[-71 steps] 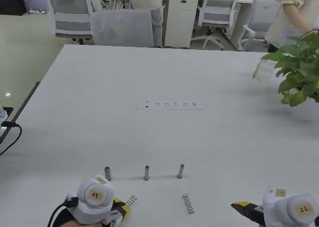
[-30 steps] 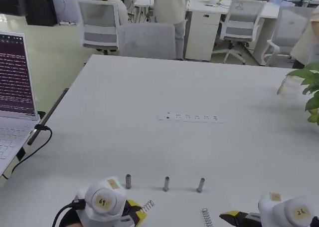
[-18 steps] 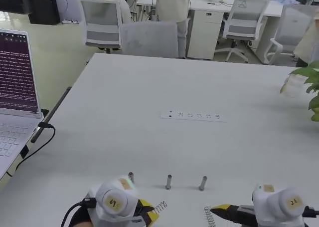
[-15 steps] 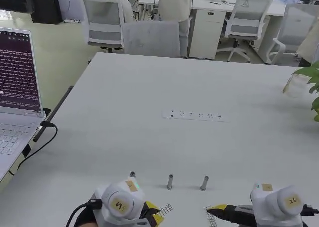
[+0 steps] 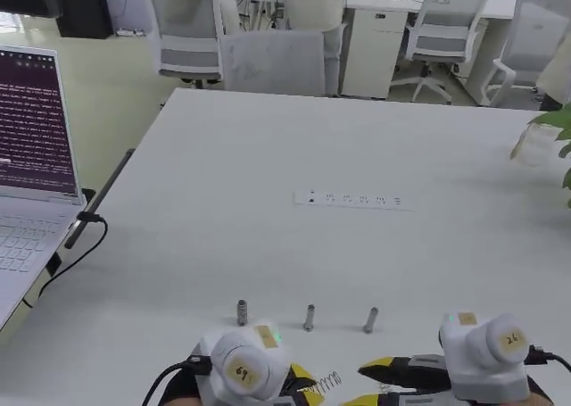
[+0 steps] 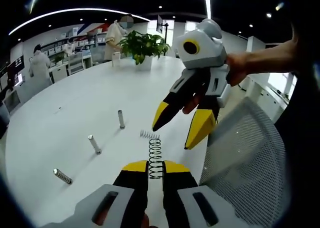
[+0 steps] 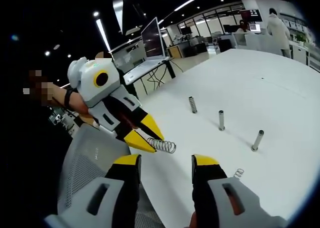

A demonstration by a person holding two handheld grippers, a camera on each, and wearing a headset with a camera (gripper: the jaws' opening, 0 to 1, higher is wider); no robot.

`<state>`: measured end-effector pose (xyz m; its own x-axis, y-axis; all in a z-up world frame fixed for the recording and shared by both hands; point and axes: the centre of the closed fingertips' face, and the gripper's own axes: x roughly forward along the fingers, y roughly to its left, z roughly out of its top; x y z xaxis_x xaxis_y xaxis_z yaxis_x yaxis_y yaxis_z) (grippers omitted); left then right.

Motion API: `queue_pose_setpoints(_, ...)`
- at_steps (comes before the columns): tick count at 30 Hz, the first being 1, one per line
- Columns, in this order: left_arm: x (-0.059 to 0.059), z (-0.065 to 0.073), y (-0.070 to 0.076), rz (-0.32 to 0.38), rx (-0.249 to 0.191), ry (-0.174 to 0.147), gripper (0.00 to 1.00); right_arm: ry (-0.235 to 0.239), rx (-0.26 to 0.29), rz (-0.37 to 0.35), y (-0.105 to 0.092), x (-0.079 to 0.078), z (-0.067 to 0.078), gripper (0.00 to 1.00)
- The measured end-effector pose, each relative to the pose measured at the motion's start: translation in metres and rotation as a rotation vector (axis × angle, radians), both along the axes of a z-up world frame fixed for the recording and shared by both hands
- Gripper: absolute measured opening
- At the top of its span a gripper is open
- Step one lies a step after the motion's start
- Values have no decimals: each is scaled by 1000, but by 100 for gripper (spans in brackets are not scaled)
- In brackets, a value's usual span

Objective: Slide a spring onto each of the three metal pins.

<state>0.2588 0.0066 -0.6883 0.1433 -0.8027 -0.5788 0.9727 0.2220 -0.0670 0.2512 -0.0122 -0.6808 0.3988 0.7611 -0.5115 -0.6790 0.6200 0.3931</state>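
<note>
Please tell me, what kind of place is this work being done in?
Most likely an open-plan office: swivel chairs and desks stand behind the white table, an open laptop sits to its left, and a socket strip is set into its top.

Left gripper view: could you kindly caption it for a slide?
Left gripper clamps a spring, open right gripper opposite, three pins beyond, one already wearing a spring.

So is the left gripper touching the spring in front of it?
Touching. The left gripper view shows the left gripper shut on the spring: its near end is pinched between the two yellow jaws and the rest sticks out forward.
</note>
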Motion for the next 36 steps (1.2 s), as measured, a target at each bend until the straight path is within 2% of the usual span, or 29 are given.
queue_pose_setpoints(7,-8,8,-9,-35,-13,-10,2,10,29,20,4,-2,2,32)
queue_pose_setpoints(22,-21,13,-15,-96,-13,-27,2,38,93,45,7,-11,5,16)
queue_pose_setpoints(36,-28,13,-19,-145,-5,-49,2,76,120,29,2,-16,6,15)
